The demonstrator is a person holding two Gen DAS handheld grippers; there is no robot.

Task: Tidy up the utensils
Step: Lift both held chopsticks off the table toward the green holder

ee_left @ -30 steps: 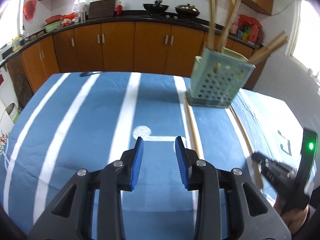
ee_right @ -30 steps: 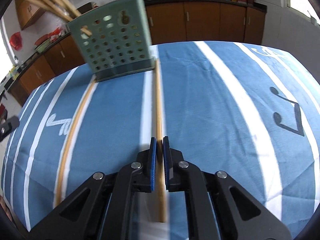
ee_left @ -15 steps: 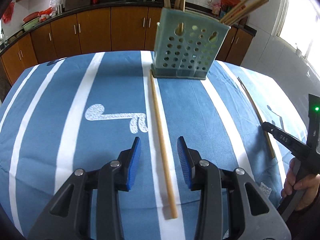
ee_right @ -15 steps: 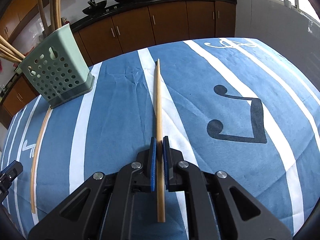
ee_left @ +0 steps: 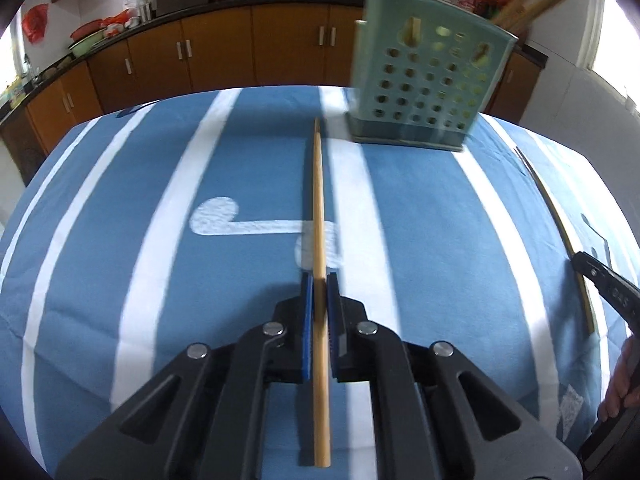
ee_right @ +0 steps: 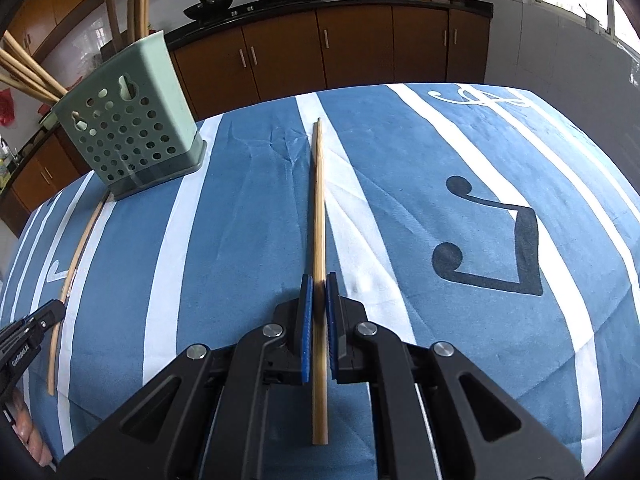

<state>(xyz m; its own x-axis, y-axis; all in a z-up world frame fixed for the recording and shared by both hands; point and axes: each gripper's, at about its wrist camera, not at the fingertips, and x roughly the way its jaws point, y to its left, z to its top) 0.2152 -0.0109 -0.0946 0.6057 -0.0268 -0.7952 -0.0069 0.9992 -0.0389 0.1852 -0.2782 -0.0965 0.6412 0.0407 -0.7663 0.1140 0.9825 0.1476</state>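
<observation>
Chopsticks: one [ee_left: 319, 216] clamped in the left gripper [ee_left: 319, 300], whose jaws have just closed; another [ee_right: 318, 216] clamped in the right gripper [ee_right: 318, 300]. Holder [ee_left: 424, 88] sits upper right. Risk: grips near one end, so long sticks may pivot or miss the holder.

My tongs are black with bright blue pads [ee_left: 307, 320], and each pair shows a pale tan wooden chopstick [ee_left: 319, 216]. The tablecloth [ee_right: 248, 216] is mid blue with white stripes; it carries a white music note on my left side and a black one [ee_right: 492, 240] on my right. The holder [ee_right: 128, 136] is pale mint green, dotted with round holes. The cabinets [ee_left: 224, 56] are orange-brown under a black counter.
</observation>
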